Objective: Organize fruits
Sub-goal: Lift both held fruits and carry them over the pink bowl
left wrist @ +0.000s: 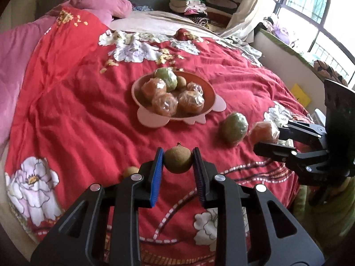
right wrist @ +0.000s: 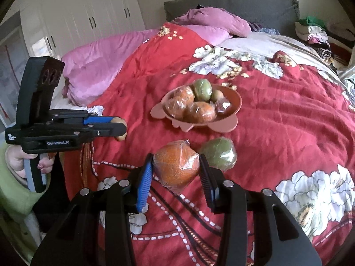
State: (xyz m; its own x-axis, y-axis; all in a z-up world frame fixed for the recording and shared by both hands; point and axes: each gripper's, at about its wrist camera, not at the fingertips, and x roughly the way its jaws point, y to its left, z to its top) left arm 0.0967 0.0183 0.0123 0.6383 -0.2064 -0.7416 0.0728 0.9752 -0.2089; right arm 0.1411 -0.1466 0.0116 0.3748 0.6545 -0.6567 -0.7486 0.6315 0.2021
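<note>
A pink bowl (left wrist: 212, 89) (right wrist: 236, 102) with several wrapped oranges, a green fruit and a small brown fruit sits mid-bed. My left gripper (left wrist: 178, 160) (right wrist: 121, 128) is shut on a small brown kiwi (left wrist: 178, 160), lifted off the red quilt. My right gripper (right wrist: 176, 169) (left wrist: 269, 137) is shut on a plastic-wrapped orange (right wrist: 175, 166) (left wrist: 263, 132). A wrapped green fruit (left wrist: 235, 128) (right wrist: 218, 154) lies on the quilt just beyond the orange. Another small brown fruit (left wrist: 130, 171) lies beside my left fingers.
The red floral quilt (left wrist: 88, 115) covers the bed, with pink bedding (right wrist: 99, 62) at the far left. Folded clothes (left wrist: 190, 3) are piled near the headboard. A small red item (left wrist: 183, 33) lies far back. A hand in a green sleeve (right wrist: 15, 159) holds the left tool.
</note>
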